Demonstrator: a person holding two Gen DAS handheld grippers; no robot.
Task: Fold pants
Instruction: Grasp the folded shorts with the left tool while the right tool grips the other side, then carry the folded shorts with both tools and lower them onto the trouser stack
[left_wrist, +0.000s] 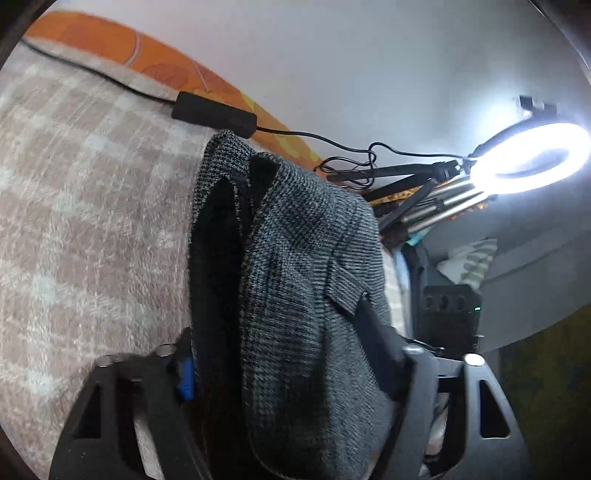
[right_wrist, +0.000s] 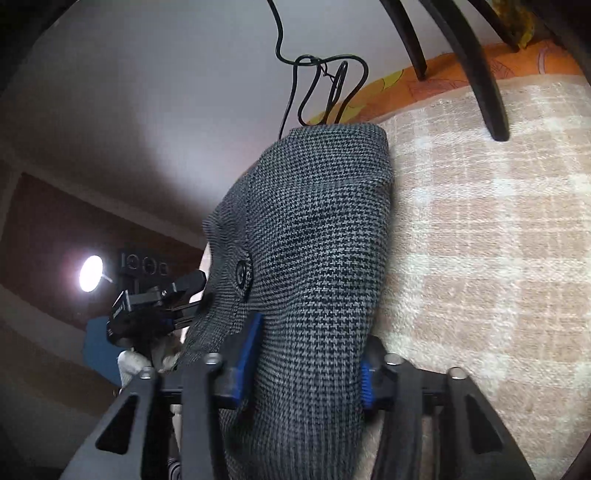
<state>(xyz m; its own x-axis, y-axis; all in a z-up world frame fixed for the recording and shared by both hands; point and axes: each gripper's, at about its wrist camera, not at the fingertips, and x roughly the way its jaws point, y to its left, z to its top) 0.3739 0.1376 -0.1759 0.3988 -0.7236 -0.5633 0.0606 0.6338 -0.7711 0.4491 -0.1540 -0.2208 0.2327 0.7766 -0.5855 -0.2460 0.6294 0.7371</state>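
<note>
Both tongs, left (left_wrist: 291, 369) and right (right_wrist: 306, 354), clamp bunched grey pants (right_wrist: 314, 240).

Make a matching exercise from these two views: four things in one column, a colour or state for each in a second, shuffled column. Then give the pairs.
Things:
1. pants
2. ring light
3. blanket
4. sheet

Colour or state:
A. orange, at the blanket's far edge
B. lit, glowing white
C. beige checked, spread flat
D. grey houndstooth, bunched between both grippers' pads

Pairs: 1-D, 2-B, 3-C, 4-A

The left gripper and right gripper each pinch a bundle of the pants.
</note>
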